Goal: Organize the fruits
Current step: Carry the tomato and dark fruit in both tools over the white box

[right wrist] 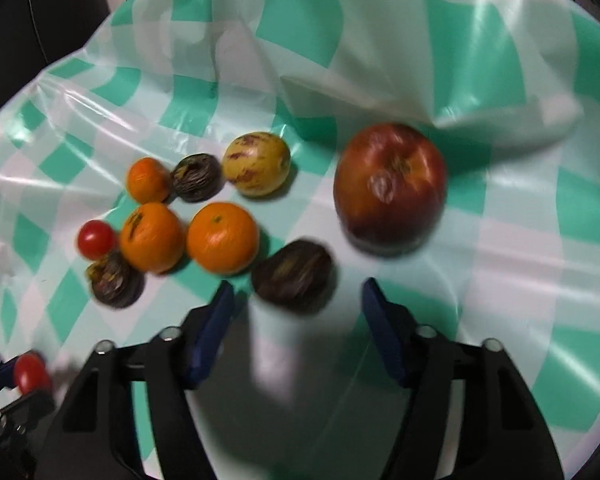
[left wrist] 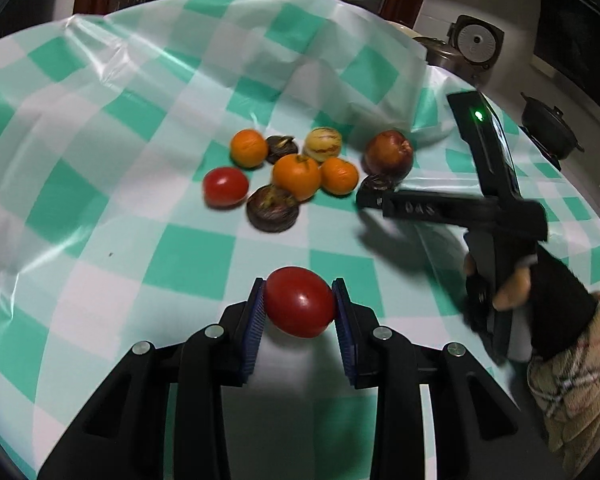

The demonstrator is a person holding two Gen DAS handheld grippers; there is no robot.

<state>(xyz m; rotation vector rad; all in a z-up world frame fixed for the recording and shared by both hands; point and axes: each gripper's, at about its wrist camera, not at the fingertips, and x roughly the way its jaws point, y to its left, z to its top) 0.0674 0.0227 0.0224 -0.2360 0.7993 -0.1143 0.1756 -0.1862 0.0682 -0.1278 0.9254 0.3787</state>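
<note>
My left gripper (left wrist: 299, 300) is shut on a red tomato (left wrist: 300, 302), held just above the green-checked tablecloth (left wrist: 100, 200); the same tomato (right wrist: 30, 372) shows at the lower left of the right wrist view. Further off lies a cluster: three oranges (left wrist: 296, 176), a second tomato (left wrist: 225, 187), three dark purple fruits (left wrist: 273, 208), a yellow striped fruit (left wrist: 323, 144) and a red apple (left wrist: 389, 154). My right gripper (right wrist: 298, 308) is open. One dark purple fruit (right wrist: 292, 276) lies just ahead between its fingertips, untouched. The apple (right wrist: 390, 184) sits beyond, to the right.
A gloved hand with a plaid sleeve (left wrist: 572, 380) holds the right gripper (left wrist: 370, 200). The tablecloth rises in a loose fold (right wrist: 380, 80) behind the fruit. Beyond the table's far right edge stand a silver cooker (left wrist: 476, 46) and a black pot (left wrist: 552, 128).
</note>
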